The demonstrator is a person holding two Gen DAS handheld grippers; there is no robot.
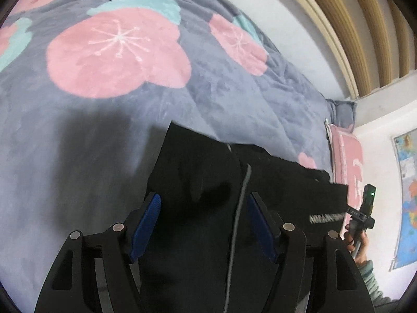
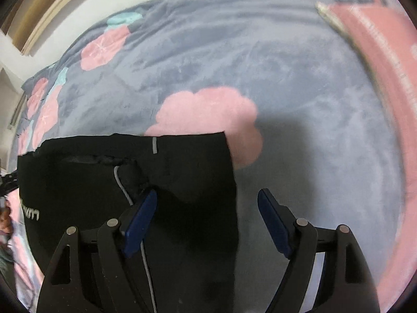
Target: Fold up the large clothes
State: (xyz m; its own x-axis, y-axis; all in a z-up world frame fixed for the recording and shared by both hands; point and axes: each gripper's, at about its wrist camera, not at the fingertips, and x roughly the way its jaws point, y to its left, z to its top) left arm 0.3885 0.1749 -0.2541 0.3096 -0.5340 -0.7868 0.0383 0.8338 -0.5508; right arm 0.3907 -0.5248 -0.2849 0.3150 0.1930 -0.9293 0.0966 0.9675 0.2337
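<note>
Black garment point(image 1: 198, 182), folded into a flat block with a grey drawstring point(image 1: 239, 208) and pale lettering point(image 1: 325, 217), lies on the grey bed blanket point(image 1: 78, 130) printed with pink blossoms. Left gripper point(image 1: 203, 224) hangs over the garment, jaws wide apart, blue pads clear of the cloth, nothing held. Right gripper point(image 2: 207, 221) hangs over the garment's right edge, jaws likewise wide and empty. Pink pillow point(image 2: 378, 65) lies at the bed's far side; a map point(image 1: 406, 195) hangs on the wall.
</note>
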